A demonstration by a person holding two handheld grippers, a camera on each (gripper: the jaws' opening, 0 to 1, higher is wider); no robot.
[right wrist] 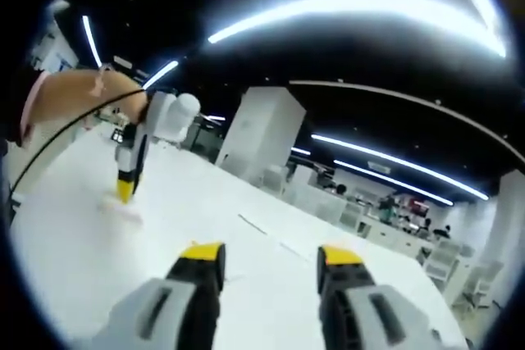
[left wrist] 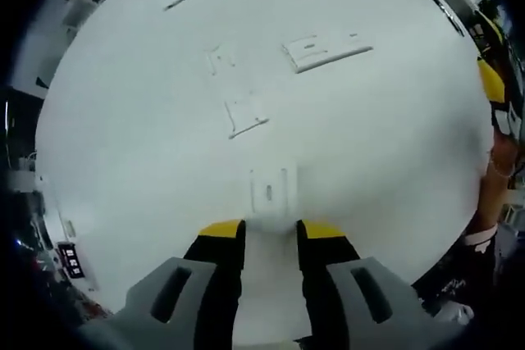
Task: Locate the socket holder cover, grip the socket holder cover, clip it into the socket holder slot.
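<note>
We have the left gripper hanging low over the white table, its yellow-tipped jaws spread and holding nothing, with a small white rectangular piece lying just beyond the tips; we take it for the socket holder cover, though white on white leaves its outline faint. Farther up the table lie a square plate, a small bracket-like part and a longer socket holder, which is likely where the cover must clip (we cannot make out the slot itself). The right gripper is raised and looks out across the room, jaws parted and empty; in its view the left gripper shows with its tip down at the table. The main risk, as we judge it, is that the thin, flat cover slides away or tips if the jaws close before straddling it squarely. We might also pick the wrong white part, since they look much alike.
</note>
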